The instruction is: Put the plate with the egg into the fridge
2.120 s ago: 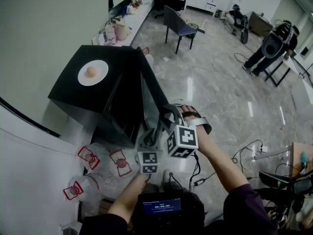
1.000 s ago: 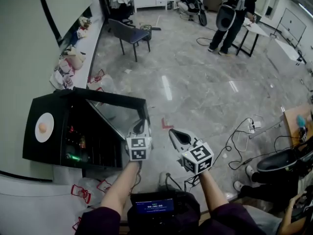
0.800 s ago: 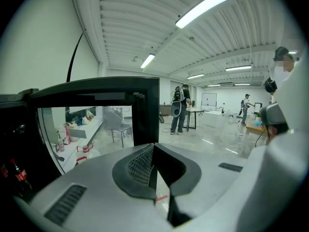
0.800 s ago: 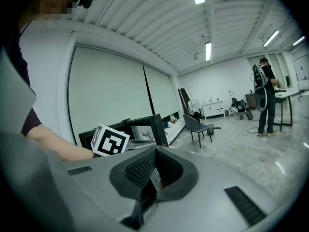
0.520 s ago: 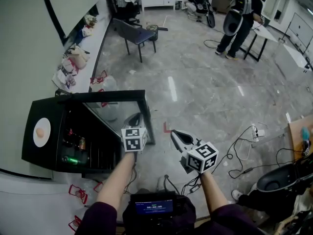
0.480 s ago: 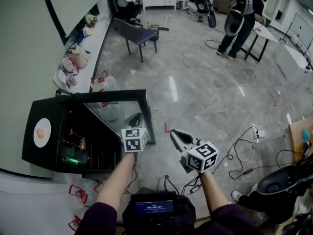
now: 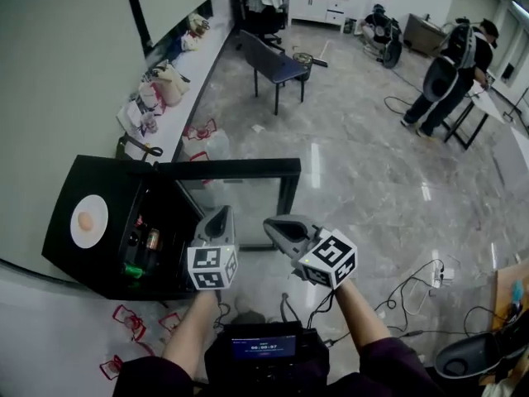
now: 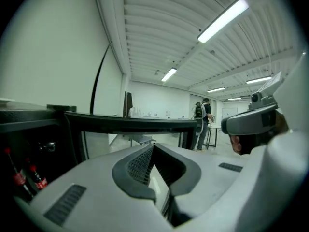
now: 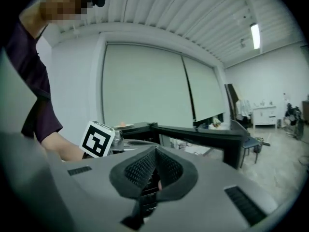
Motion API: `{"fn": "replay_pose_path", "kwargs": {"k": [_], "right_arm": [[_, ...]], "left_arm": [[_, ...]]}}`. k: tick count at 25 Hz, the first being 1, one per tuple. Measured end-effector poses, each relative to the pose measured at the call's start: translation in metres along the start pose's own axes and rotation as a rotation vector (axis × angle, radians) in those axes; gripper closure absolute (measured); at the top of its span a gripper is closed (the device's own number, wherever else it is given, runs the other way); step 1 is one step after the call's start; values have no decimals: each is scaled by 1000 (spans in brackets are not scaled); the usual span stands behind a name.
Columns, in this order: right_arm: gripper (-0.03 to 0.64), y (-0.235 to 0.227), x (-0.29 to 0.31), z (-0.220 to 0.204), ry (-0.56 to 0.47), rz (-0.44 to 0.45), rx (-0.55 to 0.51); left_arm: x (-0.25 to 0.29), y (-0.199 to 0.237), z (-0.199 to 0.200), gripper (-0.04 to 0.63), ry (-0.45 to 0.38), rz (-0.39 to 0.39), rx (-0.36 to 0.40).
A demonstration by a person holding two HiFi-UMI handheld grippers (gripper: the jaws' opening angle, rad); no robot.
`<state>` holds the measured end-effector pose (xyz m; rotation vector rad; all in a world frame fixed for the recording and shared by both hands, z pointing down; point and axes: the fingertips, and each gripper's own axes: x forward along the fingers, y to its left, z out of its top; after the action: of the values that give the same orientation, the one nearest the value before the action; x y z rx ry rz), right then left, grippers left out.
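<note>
A white plate [image 7: 101, 232] with a tan egg [image 7: 85, 220] lies on top of the black mini fridge [image 7: 111, 180] at the left. The fridge's glass door [image 7: 240, 190] stands wide open. My left gripper [image 7: 221, 214] is shut and empty, hanging in front of the open fridge at the door's near side. Close to its right, my right gripper [image 7: 274, 225] is shut and empty too. In the left gripper view the shut jaws [image 8: 152, 151] face the door frame [image 8: 130, 122]. In the right gripper view the shut jaws [image 9: 155, 154] look toward the fridge, with the plate [image 9: 123, 125] just visible on top.
Bottles and cans [image 7: 147, 240] stand on the fridge shelves. A dark chair [image 7: 273, 66] and bags along the wall ledge [image 7: 161, 85] are farther back. A person with a backpack [image 7: 450, 73] stands at a table far right. Cables [image 7: 413, 292] trail on the marble floor.
Both grippers have risen and drawn closer together, the right one swinging left toward the fridge. The head view has shifted, so the fridge sits nearer the middle. The door stays open.
</note>
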<state>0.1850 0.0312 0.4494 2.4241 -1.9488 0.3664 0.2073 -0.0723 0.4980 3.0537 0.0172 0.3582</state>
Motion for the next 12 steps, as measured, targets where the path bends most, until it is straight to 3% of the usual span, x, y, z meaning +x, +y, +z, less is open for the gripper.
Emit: {"fn": "replay_pose_path", "kwargs": {"k": [6, 9, 12], "right_arm": [[609, 72, 84, 105, 112, 534, -256], [609, 90, 133, 145, 176, 708, -363], [609, 99, 180, 171, 216, 812, -418]], "left_arm": [[-81, 64, 66, 586, -171, 297, -198], [-111, 97, 79, 586, -260, 460, -281], [-133, 121, 86, 586, -312, 628, -298]]}}
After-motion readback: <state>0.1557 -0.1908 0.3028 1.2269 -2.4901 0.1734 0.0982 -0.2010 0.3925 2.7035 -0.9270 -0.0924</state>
